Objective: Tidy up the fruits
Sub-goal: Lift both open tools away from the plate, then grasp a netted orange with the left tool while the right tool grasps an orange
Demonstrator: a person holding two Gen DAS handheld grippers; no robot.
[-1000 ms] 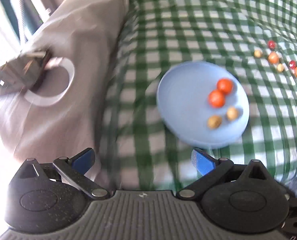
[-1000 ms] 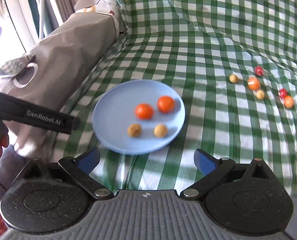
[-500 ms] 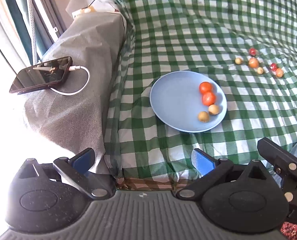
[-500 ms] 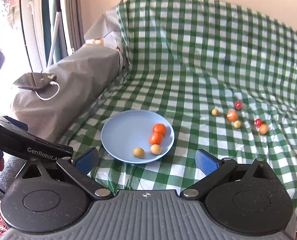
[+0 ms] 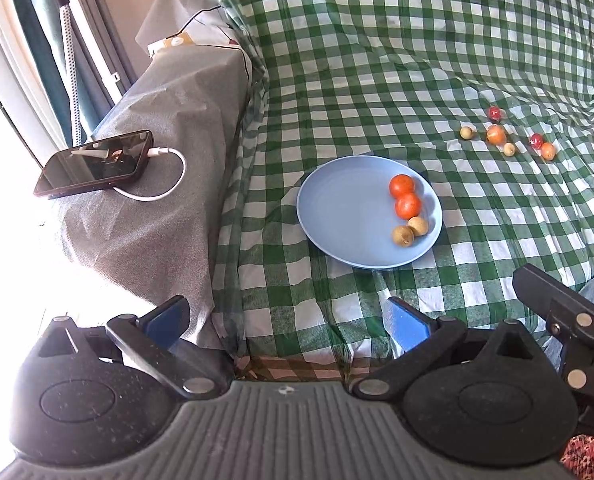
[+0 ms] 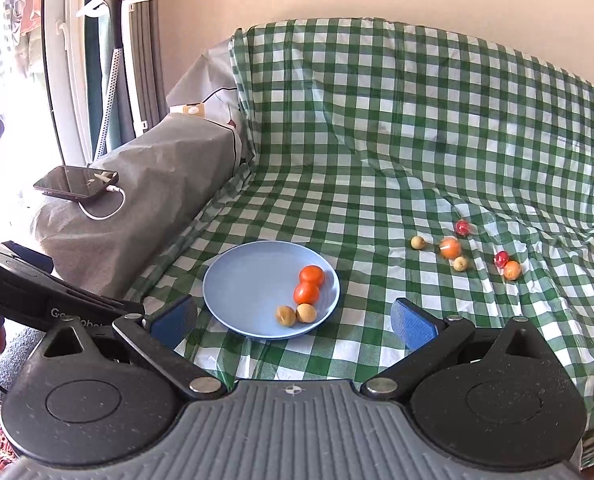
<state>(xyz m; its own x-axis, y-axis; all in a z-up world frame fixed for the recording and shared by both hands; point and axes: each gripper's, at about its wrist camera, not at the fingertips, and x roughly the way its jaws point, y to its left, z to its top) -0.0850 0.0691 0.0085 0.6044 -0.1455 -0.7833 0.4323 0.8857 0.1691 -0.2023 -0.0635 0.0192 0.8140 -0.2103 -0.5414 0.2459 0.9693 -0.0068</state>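
Both tools hung back from the sofa's front edge. The left gripper (image 5: 287, 322) had its blue pads spread wide with nothing between them, and the right gripper (image 6: 293, 320) stood the same way, jaws apart and empty.

The blue plate (image 6: 237, 292) sat at centre frame in the right wrist view, on the green checked cloth (image 6: 377, 140), close to the cloth's near edge. On its right half lay two orange-red fruits (image 6: 311, 275), touching, and just below them two small tan fruits (image 6: 305, 313), also touching; the plate's left half was bare.

Well apart, toward the right of the frame, six loose fruits (image 6: 451, 248) lay scattered on the cloth: tan, orange and red ones in a loose cluster. Open cloth stretched between plate and cluster.

At left, a grey covered armrest (image 5: 169, 128) bordered the cloth, carrying a phone (image 5: 93, 162) with a white cable near its outer edge.
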